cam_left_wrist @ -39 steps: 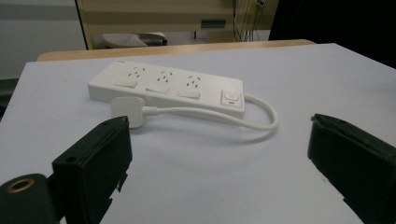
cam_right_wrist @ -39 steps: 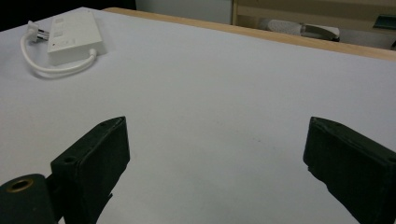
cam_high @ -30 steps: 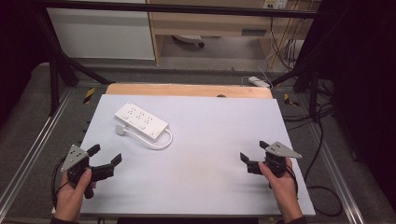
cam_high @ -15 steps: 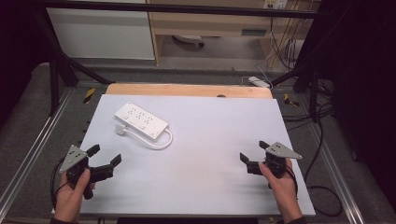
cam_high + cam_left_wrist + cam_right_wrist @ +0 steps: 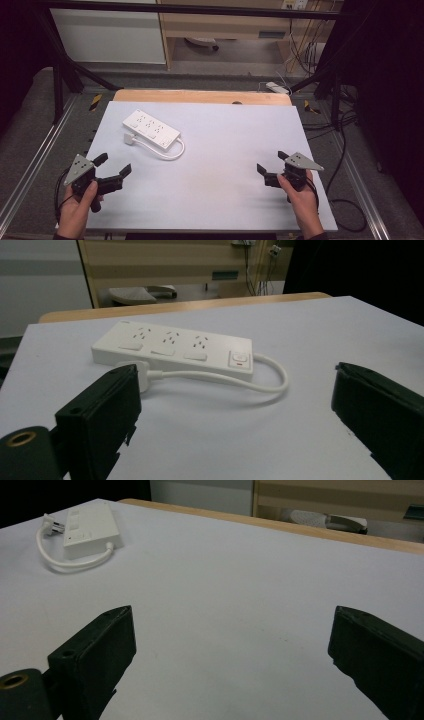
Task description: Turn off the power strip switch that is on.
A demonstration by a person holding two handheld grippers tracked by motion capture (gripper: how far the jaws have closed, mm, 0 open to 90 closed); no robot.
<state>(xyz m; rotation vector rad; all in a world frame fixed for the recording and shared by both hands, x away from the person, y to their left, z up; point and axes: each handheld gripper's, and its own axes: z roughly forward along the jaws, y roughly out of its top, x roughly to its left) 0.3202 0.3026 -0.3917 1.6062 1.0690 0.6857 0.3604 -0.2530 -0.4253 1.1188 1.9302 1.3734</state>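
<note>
- One white-topped table [image 5: 225, 165] takes up most of the high view, with a bare wooden strip along its far edge; beyond it are a pale cabinet, a wooden shelf unit and loose cables on a dark floor.
- One white power strip [image 5: 151, 128] lies flat on the table's far-left part, its long axis running diagonally from far-left to near-right, its cord [image 5: 165, 150] looped back along the near side to the plug [image 5: 130, 139].
- Left gripper [image 5: 111, 174], fingers wide apart and empty, sits at the near-left edge with the strip ahead of it; judged nearer, it is the likelier one to reach.
- Right gripper [image 5: 270, 166], fingers likewise spread and empty, rests near-right, well apart from the strip.
</note>
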